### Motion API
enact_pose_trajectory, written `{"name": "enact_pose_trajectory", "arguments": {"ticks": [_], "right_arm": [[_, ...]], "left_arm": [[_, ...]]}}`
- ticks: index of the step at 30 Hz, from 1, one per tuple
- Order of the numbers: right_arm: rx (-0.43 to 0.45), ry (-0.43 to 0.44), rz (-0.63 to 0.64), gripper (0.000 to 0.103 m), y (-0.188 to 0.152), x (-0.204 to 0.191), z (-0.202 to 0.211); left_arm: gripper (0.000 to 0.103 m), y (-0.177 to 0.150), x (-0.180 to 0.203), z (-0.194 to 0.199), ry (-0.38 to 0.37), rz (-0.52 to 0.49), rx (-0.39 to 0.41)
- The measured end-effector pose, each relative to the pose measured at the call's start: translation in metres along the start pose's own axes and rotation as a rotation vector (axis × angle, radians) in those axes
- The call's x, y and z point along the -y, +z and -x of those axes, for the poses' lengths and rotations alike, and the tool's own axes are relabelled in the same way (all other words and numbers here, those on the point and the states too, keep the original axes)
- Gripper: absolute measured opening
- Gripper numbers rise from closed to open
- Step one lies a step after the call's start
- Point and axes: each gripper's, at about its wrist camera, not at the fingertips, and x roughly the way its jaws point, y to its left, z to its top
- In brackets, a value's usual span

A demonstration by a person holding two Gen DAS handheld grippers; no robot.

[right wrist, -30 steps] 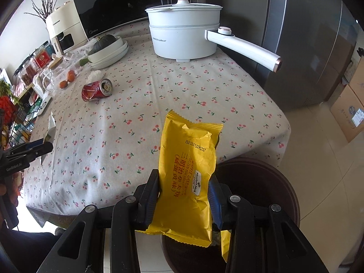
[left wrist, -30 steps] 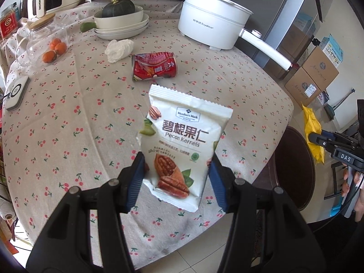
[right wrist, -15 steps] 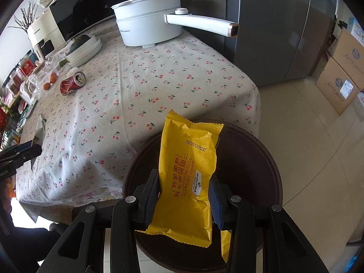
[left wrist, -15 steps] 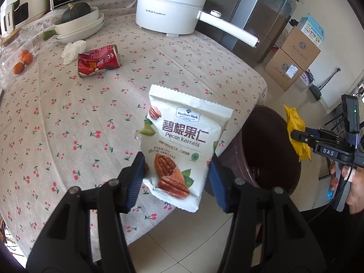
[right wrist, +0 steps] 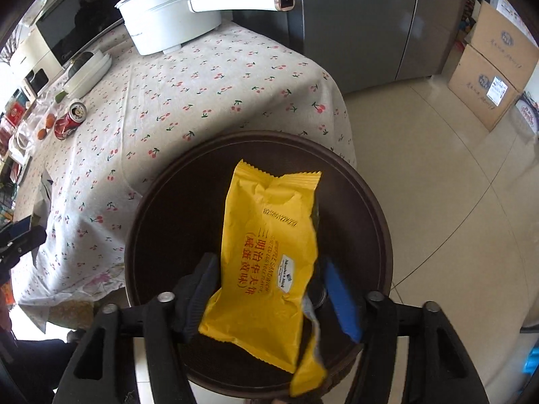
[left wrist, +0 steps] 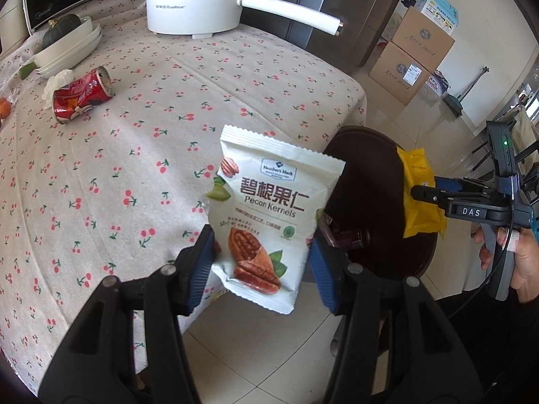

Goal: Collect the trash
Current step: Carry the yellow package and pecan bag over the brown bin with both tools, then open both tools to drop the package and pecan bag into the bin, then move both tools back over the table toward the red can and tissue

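The yellow wafer packet [right wrist: 269,256] hangs over the mouth of the dark brown round bin [right wrist: 377,202], between the pads of the right hand-held gripper [right wrist: 269,289]. That gripper's jaws are opening: the right blue pad stands clear of the wrapper, while the left dark pad is just beside or touching its edge, which of the two cannot be told. In the left wrist view the same packet [left wrist: 421,198] shows at the bin's far rim [left wrist: 353,134], with the right hand-held gripper [left wrist: 438,195] and the hand [left wrist: 515,256] that carries it beyond.

The white pecan kernel packet [left wrist: 269,222] is upright in the left hand-held gripper [left wrist: 262,256], whose blue pads press on its lower sides, about half open. It is in the air above the bench edge and the bin's near side. A dark bottle [left wrist: 347,235] lies inside the bin.

The bin stands on pale floor tiles [right wrist: 438,168], touching or just beside the draped cherry-print cloth at the rounded corner of the bench [right wrist: 202,101]. Open floor lies to the right of the bin, toward stacked cardboard boxes [right wrist: 488,77] and a steel fridge [right wrist: 353,17].

On the bench, well apart from the edge, lie a crushed red can [left wrist: 81,94] and a crumpled white tissue [left wrist: 57,79] just beside it. Farther back are stacked white dishes holding a dark squash [left wrist: 64,43] and a white electric pot [left wrist: 192,0] whose handle reaches past the bench edge.
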Motion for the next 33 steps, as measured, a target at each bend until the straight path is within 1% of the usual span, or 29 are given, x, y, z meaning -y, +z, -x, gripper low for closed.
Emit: {"name": "enact_pose_trajectory", "arguments": {"ticks": [6, 10, 14, 20, 22, 23, 24, 25, 26, 33], "right_arm": [[0.002, 0.003, 0.004, 0.076, -0.006, 0.004, 0.007], [0.007, -0.015, 0.011, 0.076, -0.009, 0.009, 0.011], [0.015, -0.026, -0.002, 0.077, -0.012, 0.019, 0.016], [0.018, -0.040, -0.025, 0.077, -0.017, 0.033, 0.020], [0.019, -0.044, -0.030, 0.077, -0.018, 0.037, 0.021], [0.019, -0.044, -0.032, 0.077, -0.018, 0.038, 0.021], [0.018, -0.044, -0.035, 0.077, -0.019, 0.040, 0.022], [0.018, -0.044, -0.038, 0.077, -0.019, 0.041, 0.022], [0.018, -0.045, -0.039, 0.077, -0.019, 0.042, 0.023], [0.020, -0.043, -0.032, 0.077, -0.018, 0.039, 0.022]], "left_arm": [[0.056, 0.005, 0.028, -0.017, -0.026, -0.057, -0.019], [0.056, 0.008, 0.051, -0.030, -0.047, -0.106, -0.036], [0.056, 0.010, 0.072, -0.045, -0.071, -0.152, -0.059], [0.056, 0.010, 0.095, -0.063, -0.083, -0.200, -0.079], [0.061, 0.012, 0.100, -0.063, -0.089, -0.213, -0.055], [0.076, 0.013, 0.103, -0.062, -0.076, -0.229, -0.037], [0.092, 0.013, 0.105, -0.060, -0.038, -0.240, -0.013], [0.096, 0.014, 0.106, -0.058, -0.002, -0.246, 0.017], [0.098, 0.014, 0.106, -0.056, 0.014, -0.254, 0.035], [0.098, 0.016, 0.094, -0.057, 0.037, -0.237, 0.015]]}}
